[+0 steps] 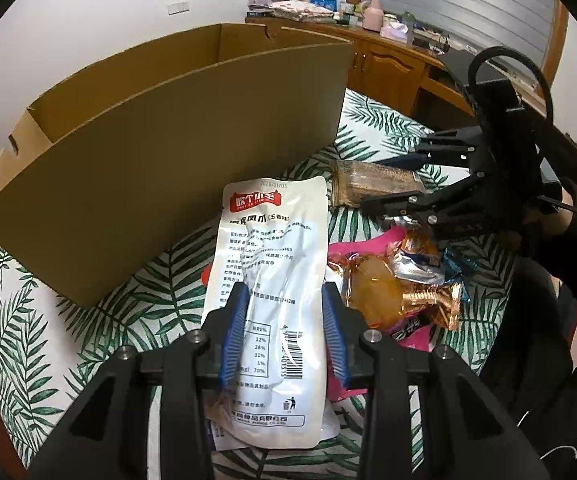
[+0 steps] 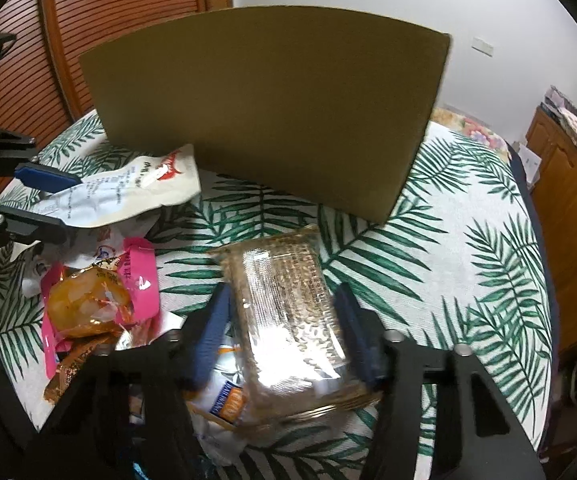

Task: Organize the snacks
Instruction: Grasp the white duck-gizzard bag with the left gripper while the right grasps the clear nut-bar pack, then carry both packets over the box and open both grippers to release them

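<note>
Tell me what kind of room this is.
Probably a bedroom at home. The snacks lie on a bed with a palm-leaf cover, a wooden dresser crowded with folded cloth and small bottles stands along the wall, and there is a louvred wooden door behind. A cardboard box sits on the bed.

Home bedroom, probably: leaf-print bedspread (image 2: 468, 208), wooden cabinets (image 1: 384, 68), louvred wardrobe door (image 2: 100, 4), cluttered dresser top.

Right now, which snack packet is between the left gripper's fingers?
The white pouch with the red logo and barcode. The left gripper is shut on it; the clear brown packet sits between the right gripper's fingers instead.
</note>
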`<state>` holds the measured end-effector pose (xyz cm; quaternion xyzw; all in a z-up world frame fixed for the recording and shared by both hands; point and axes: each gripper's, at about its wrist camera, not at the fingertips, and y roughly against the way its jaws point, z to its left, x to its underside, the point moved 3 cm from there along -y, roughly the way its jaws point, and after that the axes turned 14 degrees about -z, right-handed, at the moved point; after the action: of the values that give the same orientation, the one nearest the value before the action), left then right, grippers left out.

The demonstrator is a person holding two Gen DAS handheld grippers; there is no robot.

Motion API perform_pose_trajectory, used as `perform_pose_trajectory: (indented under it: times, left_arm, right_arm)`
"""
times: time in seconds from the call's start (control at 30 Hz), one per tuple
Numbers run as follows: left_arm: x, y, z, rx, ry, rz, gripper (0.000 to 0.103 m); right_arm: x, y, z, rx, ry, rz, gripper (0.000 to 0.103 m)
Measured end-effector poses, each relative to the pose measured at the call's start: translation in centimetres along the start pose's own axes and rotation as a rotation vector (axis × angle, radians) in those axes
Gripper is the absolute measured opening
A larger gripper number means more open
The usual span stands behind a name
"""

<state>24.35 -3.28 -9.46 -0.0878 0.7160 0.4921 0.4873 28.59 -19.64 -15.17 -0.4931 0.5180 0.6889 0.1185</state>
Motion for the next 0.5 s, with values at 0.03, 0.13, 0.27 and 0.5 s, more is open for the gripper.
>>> perform_pose_trajectory:
  times: [0.03, 0.13, 0.27, 0.5]
  left_arm:
    - [0.0, 0.2, 0.0, -0.001, 0.002, -0.007, 0.035]
    - [-0.1, 0.5, -0.1, -0.001, 0.01, -0.027, 0.035]
    - [-0.2, 1.0, -0.1, 0.002, 0.024, -0.052, 0.035]
    - [-0.3, 3.4, -0.4, 0.016, 0.03, -0.122, 0.035]
  right_arm:
    - [0.0, 0.1, -0.1, 0.002, -0.002, 0.001, 0.046]
    - [-0.1, 0.6, -0.3, 0.025, 0.01, 0.0, 0.043]
    - [-0.4, 2.1, -0.8, 0.033, 0.002, -0.035, 0.043]
    - [-1.2, 4.6, -0.6, 0.025, -0.01, -0.09, 0.043]
